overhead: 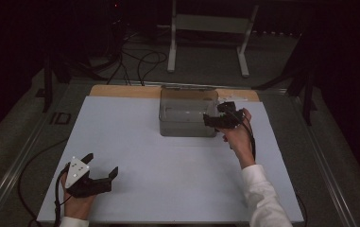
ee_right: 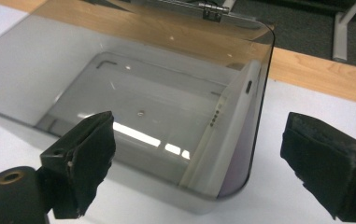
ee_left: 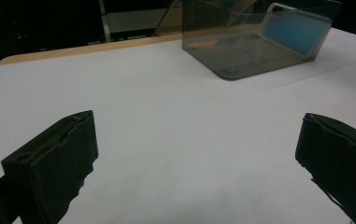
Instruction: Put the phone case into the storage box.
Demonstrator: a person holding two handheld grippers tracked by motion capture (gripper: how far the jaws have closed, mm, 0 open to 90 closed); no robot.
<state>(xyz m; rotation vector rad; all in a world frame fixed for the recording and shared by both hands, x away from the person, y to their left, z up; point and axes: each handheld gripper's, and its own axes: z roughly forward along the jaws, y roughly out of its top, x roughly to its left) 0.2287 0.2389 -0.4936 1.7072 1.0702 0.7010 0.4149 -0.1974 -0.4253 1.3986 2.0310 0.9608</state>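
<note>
Right gripper (overhead: 214, 115) — jaws apart, nothing between them, at the right edge of the smoked clear box (overhead: 187, 113). Inside, a phone (ee_right: 224, 135) leans against the box's wall. Left gripper (overhead: 103, 165) — jaws apart, empty, over the white table (overhead: 168, 165), well apart from the box.

I judge this a laboratory recording bay: black curtains (overhead: 7, 56) enclose a carpeted floor (overhead: 206, 61), loose cables (overhead: 140, 61) trail behind a white-covered table (overhead: 168, 170), and a metal stand (overhead: 210, 28) occupies the rear.
</note>
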